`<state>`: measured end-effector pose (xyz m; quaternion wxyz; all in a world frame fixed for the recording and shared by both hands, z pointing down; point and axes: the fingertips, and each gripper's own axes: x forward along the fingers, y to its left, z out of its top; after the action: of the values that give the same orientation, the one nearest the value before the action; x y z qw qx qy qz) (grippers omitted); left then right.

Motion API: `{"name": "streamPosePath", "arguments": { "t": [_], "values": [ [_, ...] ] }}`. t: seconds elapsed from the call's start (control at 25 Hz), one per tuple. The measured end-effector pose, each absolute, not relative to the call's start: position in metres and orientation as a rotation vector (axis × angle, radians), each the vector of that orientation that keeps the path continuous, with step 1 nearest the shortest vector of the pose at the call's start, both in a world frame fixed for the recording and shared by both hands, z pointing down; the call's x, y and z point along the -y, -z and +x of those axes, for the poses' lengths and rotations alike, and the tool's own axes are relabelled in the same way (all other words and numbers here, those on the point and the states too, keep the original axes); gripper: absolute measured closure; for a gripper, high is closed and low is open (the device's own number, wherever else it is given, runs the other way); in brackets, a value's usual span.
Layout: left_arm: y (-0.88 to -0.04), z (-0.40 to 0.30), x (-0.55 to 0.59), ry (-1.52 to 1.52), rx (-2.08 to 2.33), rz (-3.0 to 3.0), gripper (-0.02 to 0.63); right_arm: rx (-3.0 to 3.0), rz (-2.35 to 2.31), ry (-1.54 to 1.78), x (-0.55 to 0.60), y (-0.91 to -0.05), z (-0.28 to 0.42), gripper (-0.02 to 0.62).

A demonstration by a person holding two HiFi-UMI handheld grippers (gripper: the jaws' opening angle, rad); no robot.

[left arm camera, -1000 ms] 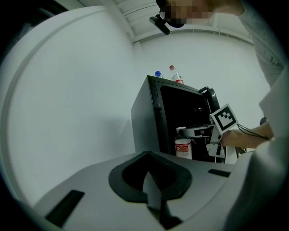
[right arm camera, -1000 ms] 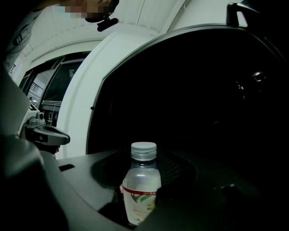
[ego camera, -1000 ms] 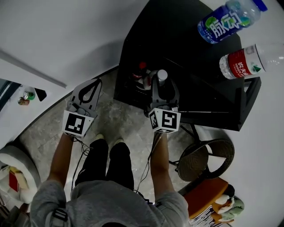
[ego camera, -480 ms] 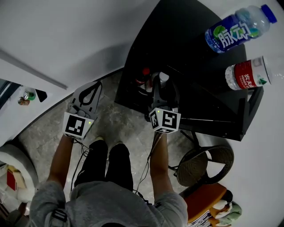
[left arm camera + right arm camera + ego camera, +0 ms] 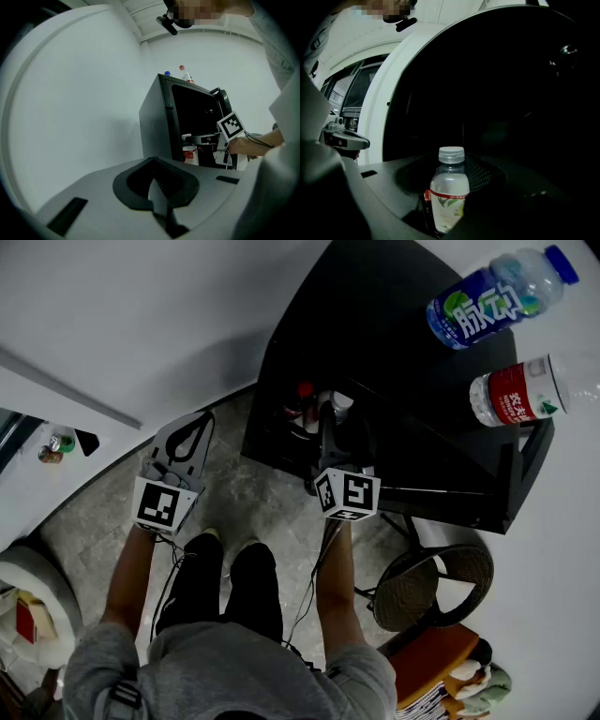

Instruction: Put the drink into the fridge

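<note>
The boxy, matte black fridge (image 5: 375, 320) stands open. At its open front the right gripper (image 5: 339, 423) pinches the drink bottle (image 5: 449, 194) upright, jaws spread wide around its clear, rounded plastic body. The right gripper view shows its ribbed white cap and leaf-printed label, with dark, open space behind; the head view shows only the cap. The left gripper (image 5: 155, 185), well left of the fridge over the mottled stone floor (image 5: 253, 493), has its jaws pressed together, empty. On the fridge's top stand 2 bottles: a blue-labelled bottle (image 5: 487, 301) and a red-labelled bottle (image 5: 520, 395) near the edge.
</note>
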<state>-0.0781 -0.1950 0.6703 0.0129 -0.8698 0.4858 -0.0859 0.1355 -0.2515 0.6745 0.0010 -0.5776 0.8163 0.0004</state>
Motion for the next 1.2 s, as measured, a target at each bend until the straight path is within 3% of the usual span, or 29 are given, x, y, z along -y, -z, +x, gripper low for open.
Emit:
{"name": "streamPosePath", "arguments": {
  "t": [0.4,1.2],
  "values": [
    [-0.649,-0.081,0.179,0.292,-1.513,-2.711,0.601,-2.542,-1.863,0.001,0.231,-0.651,0.141,0.403],
    [-0.506,-0.058,0.127,0.175,-1.351,-2.737,0.601,-2.523,-1.951,-0.005,0.134,-0.532,0.142,0.430]
  ]
}}
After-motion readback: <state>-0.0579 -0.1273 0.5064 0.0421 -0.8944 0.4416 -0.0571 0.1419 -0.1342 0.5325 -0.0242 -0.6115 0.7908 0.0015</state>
